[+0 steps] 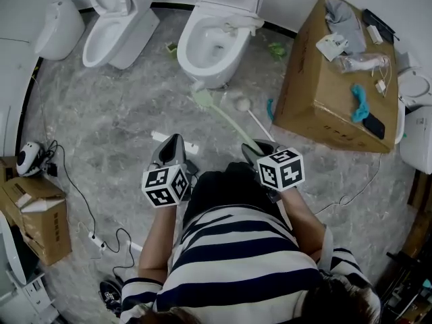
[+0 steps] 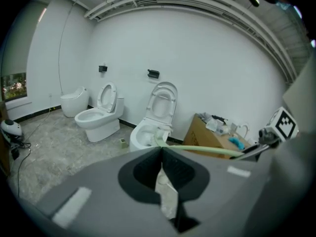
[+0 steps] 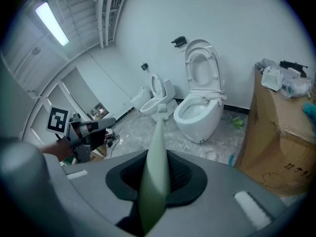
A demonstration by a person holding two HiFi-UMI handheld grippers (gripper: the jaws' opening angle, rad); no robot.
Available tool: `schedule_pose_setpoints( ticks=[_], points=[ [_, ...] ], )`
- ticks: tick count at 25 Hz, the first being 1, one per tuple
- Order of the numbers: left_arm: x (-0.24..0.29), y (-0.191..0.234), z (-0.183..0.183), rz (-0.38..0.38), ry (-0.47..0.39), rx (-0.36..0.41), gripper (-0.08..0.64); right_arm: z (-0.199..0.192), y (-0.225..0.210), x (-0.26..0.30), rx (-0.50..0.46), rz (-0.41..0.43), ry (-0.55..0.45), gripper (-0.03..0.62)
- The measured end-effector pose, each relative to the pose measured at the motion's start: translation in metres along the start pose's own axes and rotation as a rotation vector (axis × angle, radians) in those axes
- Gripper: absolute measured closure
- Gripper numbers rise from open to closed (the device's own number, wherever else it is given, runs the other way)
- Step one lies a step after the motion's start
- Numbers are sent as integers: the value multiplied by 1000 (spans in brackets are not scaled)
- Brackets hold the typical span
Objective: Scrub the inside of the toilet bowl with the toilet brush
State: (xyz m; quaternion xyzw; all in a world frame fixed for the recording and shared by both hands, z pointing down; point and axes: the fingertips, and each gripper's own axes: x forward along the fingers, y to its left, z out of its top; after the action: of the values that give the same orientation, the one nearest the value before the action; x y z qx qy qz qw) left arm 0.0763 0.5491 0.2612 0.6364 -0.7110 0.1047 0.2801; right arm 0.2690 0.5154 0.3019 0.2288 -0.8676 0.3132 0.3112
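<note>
Grey marbled floor [image 1: 121, 113], white walls, fixtures lined up along the far wall. Far left: low rounded white toilet [image 1: 59, 27]. Next to it a second toilet [image 1: 118, 19], lid up. Then the centre toilet [image 1: 214, 42], seat and lid up, bowl open. Right of that, big cardboard box [image 1: 331, 86] with loose clutter on top. Smaller cardboard boxes [image 1: 37, 214] and a black cable [image 1: 73, 184] at the floor's left edge.

Left gripper [image 1: 174, 140]: low over the floor, fingertips closed together, well apart from the toilet brush [image 1: 226, 120]. Pale patch in the slot behind the tips, cloth or floor, can't tell.

Toilet brush: pale green handle running diagonally from the right gripper [image 1: 255, 148] up-left to the brush head [image 1: 200, 98], down by the front foot of the centre toilet, outside the bowl. Resting on the floor or just above it, can't tell.

Right gripper: clamped on the near end of the handle, handle passing straight between both fingers and out past the tips.
</note>
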Motion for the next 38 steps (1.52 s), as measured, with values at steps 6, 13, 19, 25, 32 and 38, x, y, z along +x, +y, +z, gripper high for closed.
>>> schedule_pose_setpoints(
  ticks=[6,13,19,25,32,38],
  points=[
    [9,0,3,21,1,-9,560,6,-8,3,-11,9,2,516],
    [28,12,19,23,-10,3,560,24,-15,13,-10,-8,-4,515],
    [57,27,38,4,-10,25,560,47,-23,33,1,-29,9,515],
    [89,65,60,-8,26,28,560,82,-20,72,-12,-28,54,516],
    [124,111,86,-34,53,46,560,117,-20,125,-5,-44,110,517],
    [146,141,97,-85,86,81,560,140,-18,159,14,-75,127,515]
  ],
)
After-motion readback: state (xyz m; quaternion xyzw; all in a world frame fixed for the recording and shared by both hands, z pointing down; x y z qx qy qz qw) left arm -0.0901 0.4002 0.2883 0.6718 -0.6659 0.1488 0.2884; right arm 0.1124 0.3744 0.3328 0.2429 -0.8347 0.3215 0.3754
